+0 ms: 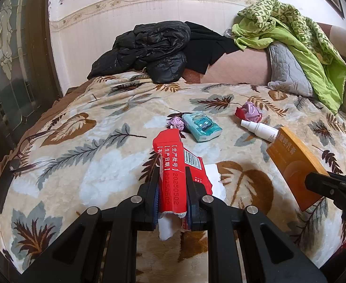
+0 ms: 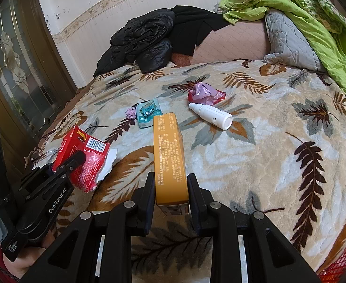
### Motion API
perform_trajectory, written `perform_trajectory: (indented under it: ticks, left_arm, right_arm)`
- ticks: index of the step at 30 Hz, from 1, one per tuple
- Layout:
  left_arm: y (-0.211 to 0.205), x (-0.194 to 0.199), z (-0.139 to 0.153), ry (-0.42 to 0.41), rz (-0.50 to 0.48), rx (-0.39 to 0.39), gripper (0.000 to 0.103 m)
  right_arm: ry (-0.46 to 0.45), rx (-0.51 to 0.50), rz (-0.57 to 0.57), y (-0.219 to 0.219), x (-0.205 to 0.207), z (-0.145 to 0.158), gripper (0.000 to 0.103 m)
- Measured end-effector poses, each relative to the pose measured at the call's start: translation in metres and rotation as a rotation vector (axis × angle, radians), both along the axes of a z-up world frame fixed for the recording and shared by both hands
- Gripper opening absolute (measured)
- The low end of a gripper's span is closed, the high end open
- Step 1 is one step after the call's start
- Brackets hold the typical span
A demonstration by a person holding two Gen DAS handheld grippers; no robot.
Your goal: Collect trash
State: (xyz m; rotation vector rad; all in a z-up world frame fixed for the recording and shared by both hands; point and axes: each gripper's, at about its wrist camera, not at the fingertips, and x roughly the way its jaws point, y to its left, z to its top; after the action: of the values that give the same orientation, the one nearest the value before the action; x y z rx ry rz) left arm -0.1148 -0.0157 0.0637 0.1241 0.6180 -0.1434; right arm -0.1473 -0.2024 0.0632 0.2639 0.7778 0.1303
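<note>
Your left gripper [image 1: 172, 188] has its fingers clamped on the torn red box [image 1: 176, 165], light, crushable card pointing away over the bed [image 1: 78, 153]. Your right gripper [image 2: 171, 189] pinches the orange box [image 2: 169, 153] by its near end, stiffer, long axis running straight ahead.

Gripping torn red carton [image 1: 173, 165] between left gripper [image 1: 172, 184] fingers above leaf-print blanket [image 1: 78, 160]; at right, clamping orange box [image 1: 290, 162] in right gripper [image 1: 314, 181].
</note>
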Motion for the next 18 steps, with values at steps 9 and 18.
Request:
perform_trajectory:
  ticks: [9,18]
  left_arm:
    - [0.002,0.000,-0.002,0.003,0.001,-0.007,0.016]
    - [-0.009,-0.020,0.020,-0.019,-0.136,-0.115,0.016]
  right_arm:
    - [-0.002,0.006,-0.006,0.000,-0.001,0.000,0.028]
    - [-0.003,0.136,-0.072,-0.037,-0.028,0.014,0.028]
